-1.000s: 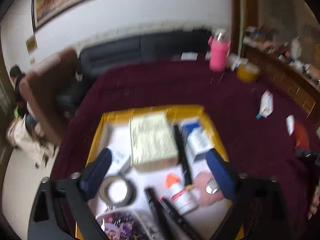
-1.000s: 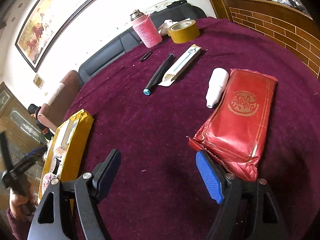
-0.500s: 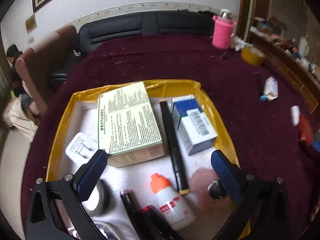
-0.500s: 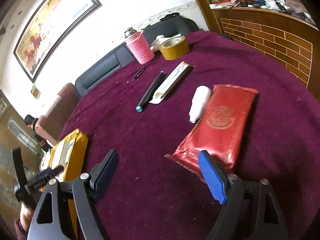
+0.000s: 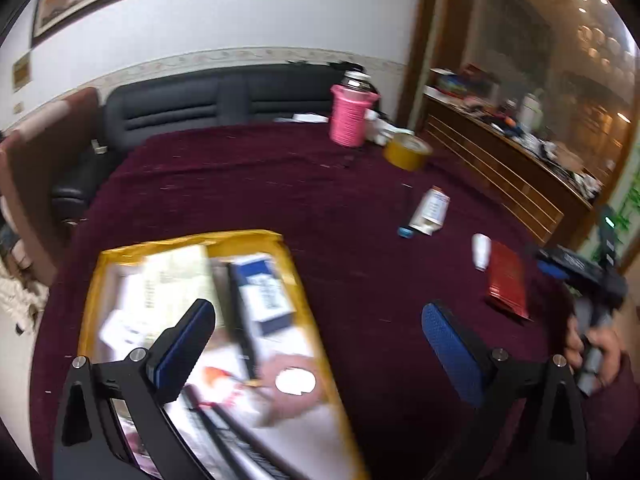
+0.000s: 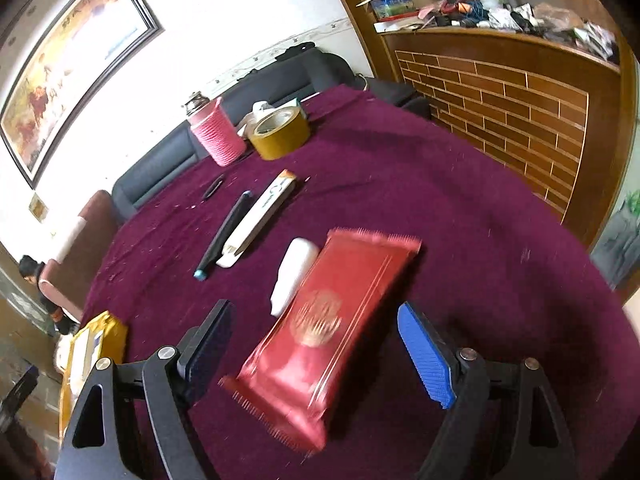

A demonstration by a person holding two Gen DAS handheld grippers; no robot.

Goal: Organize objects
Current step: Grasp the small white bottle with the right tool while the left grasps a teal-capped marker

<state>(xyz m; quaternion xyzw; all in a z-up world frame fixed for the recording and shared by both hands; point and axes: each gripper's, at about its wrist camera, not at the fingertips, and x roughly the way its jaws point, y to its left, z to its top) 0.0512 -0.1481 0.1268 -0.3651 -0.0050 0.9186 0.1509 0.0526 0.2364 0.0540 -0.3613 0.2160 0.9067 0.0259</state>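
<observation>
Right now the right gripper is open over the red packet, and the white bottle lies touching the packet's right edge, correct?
Not quite. In the right wrist view the white bottle lies along the left edge of the red packet, not the right. The right gripper is indeed open over the packet.

No text can be read. The flat red foil packet (image 6: 324, 332) bears a round gold emblem, its characters too blurred to make out. Beside it, the long white sachet (image 6: 260, 218) carries an illegible dark mark.
</observation>
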